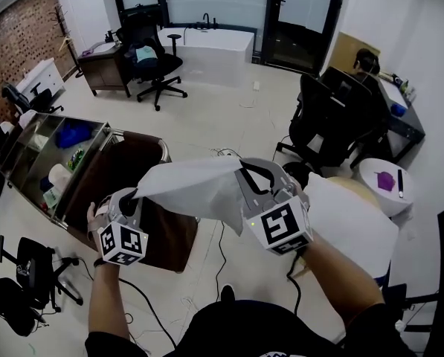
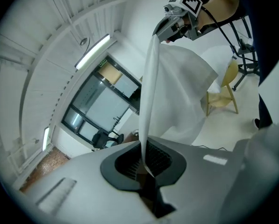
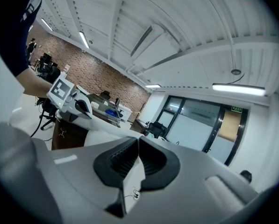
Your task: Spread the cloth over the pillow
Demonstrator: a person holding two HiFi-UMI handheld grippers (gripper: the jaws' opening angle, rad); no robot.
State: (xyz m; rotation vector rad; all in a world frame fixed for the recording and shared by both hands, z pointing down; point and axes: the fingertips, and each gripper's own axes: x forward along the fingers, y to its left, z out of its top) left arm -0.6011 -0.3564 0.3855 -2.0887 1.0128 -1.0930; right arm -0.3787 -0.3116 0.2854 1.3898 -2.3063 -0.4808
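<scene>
Grey left gripper (image 1: 134, 195), grey right gripper (image 1: 248, 173); black ribbed pads (image 2: 158, 158); white cubes (image 1: 123, 242), black square markers; dark short-sleeved top (image 1: 244, 333).

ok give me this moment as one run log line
left gripper: shut on cloth | right gripper: shut on cloth | cloth: stretched between them in the air | stage: not yet laid down
</scene>
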